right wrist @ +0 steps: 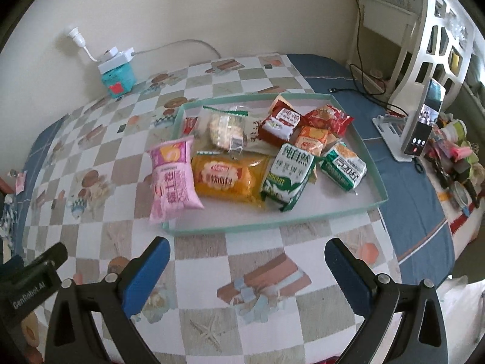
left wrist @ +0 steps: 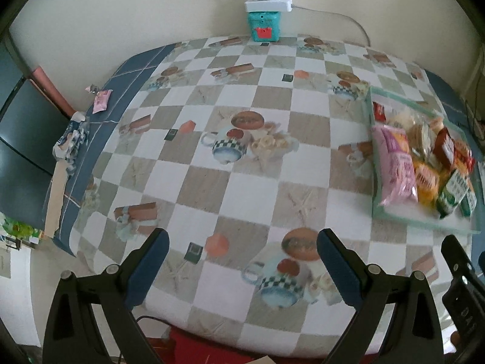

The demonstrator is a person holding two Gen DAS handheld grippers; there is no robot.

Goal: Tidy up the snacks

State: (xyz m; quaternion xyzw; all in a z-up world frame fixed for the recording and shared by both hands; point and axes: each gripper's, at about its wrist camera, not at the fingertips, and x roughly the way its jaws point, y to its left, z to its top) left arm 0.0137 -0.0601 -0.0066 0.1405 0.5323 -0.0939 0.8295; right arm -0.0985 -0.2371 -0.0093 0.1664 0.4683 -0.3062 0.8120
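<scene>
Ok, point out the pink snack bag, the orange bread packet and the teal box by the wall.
pink snack bag [right wrist: 174, 179]: right wrist view, middle of its printed front.
orange bread packet [right wrist: 227, 179]: right wrist view, centre of the wrapper.
teal box [right wrist: 118, 80]: right wrist view, its front face.

Readable markings, located relative to the tray [right wrist: 348, 212]:

- Green-and-white carton [right wrist: 286, 179], inside the tray near its front wall: large characters "纯自然" on the upper face; smaller print below not legible.
- Black device body [right wrist: 28, 282], well left of the tray at the frame's lower-left edge: white lettering "GenRobot.AI".
- Pink packet [right wrist: 172, 179], overhanging the tray's left wall: printed characters present, not legible.
- Orange packet [right wrist: 227, 179], inside the tray beside the carton: red label, characters not legible
</scene>
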